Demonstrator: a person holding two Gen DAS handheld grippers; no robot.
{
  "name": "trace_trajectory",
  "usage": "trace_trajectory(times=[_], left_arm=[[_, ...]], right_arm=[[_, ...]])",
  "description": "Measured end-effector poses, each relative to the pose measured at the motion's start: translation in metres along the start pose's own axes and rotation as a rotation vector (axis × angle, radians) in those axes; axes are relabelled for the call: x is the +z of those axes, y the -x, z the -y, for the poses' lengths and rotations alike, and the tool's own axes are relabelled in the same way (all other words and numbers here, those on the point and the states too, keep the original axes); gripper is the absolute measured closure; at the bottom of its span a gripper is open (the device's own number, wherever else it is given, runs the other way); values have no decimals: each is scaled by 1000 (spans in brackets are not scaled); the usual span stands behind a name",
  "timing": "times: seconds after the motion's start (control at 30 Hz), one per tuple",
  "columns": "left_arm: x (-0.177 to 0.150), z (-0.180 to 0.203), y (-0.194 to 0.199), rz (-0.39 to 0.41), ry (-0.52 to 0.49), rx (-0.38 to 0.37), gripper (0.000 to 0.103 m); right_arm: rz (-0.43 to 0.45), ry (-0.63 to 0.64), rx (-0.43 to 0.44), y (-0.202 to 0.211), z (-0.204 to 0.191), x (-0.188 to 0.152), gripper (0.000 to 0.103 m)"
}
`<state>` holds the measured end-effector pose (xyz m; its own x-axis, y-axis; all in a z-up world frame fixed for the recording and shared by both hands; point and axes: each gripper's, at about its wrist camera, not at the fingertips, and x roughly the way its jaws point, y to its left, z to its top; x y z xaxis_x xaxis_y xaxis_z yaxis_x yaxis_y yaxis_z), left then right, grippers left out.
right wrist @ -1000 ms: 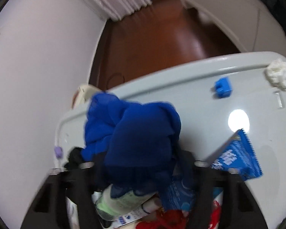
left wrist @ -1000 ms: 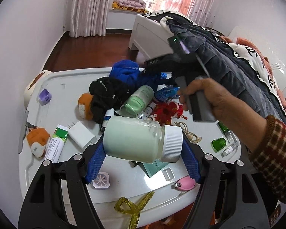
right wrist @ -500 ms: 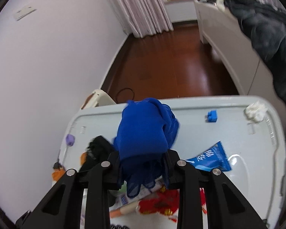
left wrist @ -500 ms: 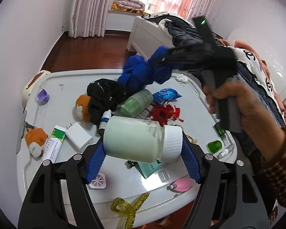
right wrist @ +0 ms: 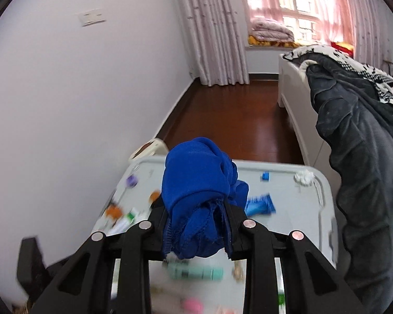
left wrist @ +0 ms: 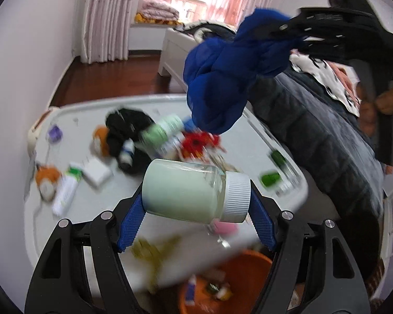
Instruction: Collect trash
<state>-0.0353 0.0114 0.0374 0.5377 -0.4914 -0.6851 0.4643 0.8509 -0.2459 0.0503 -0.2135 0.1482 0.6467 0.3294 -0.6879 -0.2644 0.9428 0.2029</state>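
At the centre of the left wrist view, the left gripper [left wrist: 196, 209] clamps a pale green jar [left wrist: 183, 189] with a white cap, lying sideways above the table [left wrist: 39, 222]. Upper right, the right gripper [left wrist: 283, 30] pinches a blue cloth [left wrist: 222, 78], its jaws having just closed on it. Below the table edge stands an orange bin [left wrist: 246, 269]. Blurred bottles and toys litter the table; no writing is legible.

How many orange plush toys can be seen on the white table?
2: one orange plush toy near the white table's left edge, another against the black cloth. More may be hidden.
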Motion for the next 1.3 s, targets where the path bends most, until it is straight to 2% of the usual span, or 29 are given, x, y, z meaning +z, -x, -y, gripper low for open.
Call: trace_trajectory(times=[0.1,0.2,0.33,0.43,0.5,0.57,0.67,0.77,0.9,0.97,1.1,1.17,1.3], left_arm=[[-39,19,9,-62,-8,-32,33],[-88,31,9,-162,18,-50,33],[-139,38,-7,-309,86,-87,33],[-163,43,-27,-411,106,-106,33],[-168,46,-36,-452,102,-74,32],[-169,47,-41,-486,95,-60,29],[-168,41,-41,-494,113,-19,26],[-157,29,-38,-456,183,-33,26],[-137,21,-18,-333,184,-6,26],[-116,14,-7,-265,165,39,26],[-75,-4,-2,-186,189,81,26],[-49,-14,-2,-145,190,106,26],[5,-32,-20,-85,193,170,19]], right_arm=[[-42,36,15,28,-7,-54,73],[-108,47,25,41,-13,-114,73],[-251,55,26,24,-14,-195,73],[-356,53,14,-3,-15,-236,73],[-424,41,-16,-23,-11,-264,67],[-442,54,-52,-29,-13,-279,47],[-409,28,-76,-27,-5,-280,30],[-353,-31,-47,-19,9,-263,26],[-252,-73,11,-7,16,-228,19],[-193,-94,37,-2,17,-204,11],[-84,-129,89,-4,19,-153,6],[-39,-151,114,-8,22,-129,6],[11,-195,138,-22,33,-95,6]])
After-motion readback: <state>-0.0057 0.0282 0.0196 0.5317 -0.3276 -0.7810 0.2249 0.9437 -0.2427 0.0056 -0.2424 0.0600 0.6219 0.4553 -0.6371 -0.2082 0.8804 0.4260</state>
